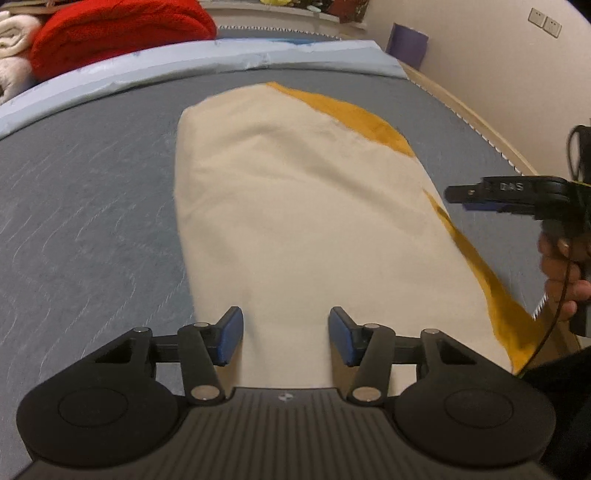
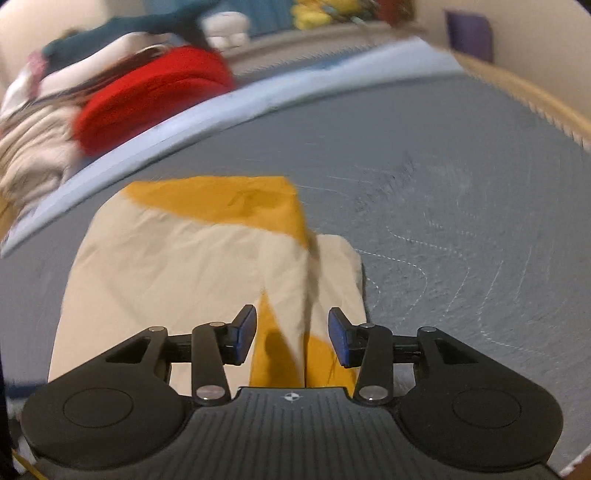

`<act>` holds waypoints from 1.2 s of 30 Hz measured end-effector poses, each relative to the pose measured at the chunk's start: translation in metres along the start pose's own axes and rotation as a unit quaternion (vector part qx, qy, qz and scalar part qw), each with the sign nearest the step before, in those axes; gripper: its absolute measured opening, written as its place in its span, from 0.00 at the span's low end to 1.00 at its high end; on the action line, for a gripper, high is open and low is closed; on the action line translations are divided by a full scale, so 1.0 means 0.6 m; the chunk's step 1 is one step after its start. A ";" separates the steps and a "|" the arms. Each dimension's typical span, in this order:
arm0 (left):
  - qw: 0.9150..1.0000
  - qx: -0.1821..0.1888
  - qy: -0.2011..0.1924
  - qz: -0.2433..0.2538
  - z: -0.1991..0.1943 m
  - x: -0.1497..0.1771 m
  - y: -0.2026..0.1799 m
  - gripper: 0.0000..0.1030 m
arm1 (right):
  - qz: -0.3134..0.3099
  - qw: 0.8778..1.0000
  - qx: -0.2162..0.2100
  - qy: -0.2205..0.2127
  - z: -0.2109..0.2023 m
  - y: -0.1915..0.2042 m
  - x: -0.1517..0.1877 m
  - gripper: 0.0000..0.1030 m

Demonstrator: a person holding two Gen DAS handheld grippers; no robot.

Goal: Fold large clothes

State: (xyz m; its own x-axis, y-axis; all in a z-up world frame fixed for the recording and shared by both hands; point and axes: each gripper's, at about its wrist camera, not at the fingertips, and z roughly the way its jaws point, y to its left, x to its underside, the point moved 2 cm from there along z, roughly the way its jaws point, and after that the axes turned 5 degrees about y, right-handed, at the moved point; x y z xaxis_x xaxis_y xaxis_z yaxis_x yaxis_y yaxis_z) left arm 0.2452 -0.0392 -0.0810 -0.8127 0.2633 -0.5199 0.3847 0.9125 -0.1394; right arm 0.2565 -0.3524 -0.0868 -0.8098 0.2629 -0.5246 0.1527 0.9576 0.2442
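A cream and mustard-yellow garment (image 1: 295, 206) lies folded lengthwise into a long strip on the grey quilted bed (image 1: 85, 221). My left gripper (image 1: 286, 338) is open and empty, hovering over the garment's near end. My right gripper (image 2: 291, 338) is open and empty, above the garment's (image 2: 177, 258) right near side, where yellow panels show. The right gripper also shows in the left wrist view (image 1: 458, 194) at the right edge, held in a hand above the garment's right side.
A red folded blanket (image 1: 118, 33) and cream fabrics (image 1: 14, 40) are stacked at the far left behind a light blue sheet edge (image 1: 221, 55). A wooden bed frame (image 1: 465, 110) and beige wall run along the right. Grey quilt (image 2: 461, 206) spreads right of the garment.
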 end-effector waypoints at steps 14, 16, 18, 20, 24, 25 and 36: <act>0.998 -0.003 -0.051 -0.041 0.127 -0.151 0.038 0.56 | 0.063 0.997 -0.047 0.011 0.116 -0.017 -0.067 0.04; 0.997 -0.001 -0.052 -0.048 0.145 -0.172 0.040 0.56 | 0.069 0.997 -0.039 0.005 0.117 -0.019 -0.068 0.02; 0.997 0.002 -0.059 -0.049 0.161 -0.187 0.038 0.56 | 0.051 0.999 -0.012 0.009 0.125 -0.020 -0.070 0.02; 0.997 0.004 -0.071 -0.040 0.173 -0.201 0.031 0.56 | 0.052 0.998 0.014 0.019 0.137 -0.027 -0.069 0.02; 0.995 0.005 -0.096 -0.036 0.191 -0.218 0.040 0.56 | 0.055 0.997 0.042 0.032 0.146 -0.030 -0.061 0.02; 0.994 0.009 -0.099 -0.047 0.193 -0.223 0.050 0.55 | 0.050 0.997 0.045 0.032 0.148 -0.026 -0.060 0.02; 0.975 0.067 -0.031 -0.208 0.107 -0.182 0.176 0.84 | 0.039 0.998 0.021 0.051 0.087 -0.053 -0.039 0.50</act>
State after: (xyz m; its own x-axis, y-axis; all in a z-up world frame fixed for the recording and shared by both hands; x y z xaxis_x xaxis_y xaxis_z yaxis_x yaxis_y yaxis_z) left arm 0.4028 0.0084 -0.0932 -0.8837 -0.1441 -0.4452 0.0849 0.8863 -0.4553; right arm 0.2999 -0.3825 -0.1248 -0.8480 0.3251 -0.4186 0.2389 0.9395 0.2456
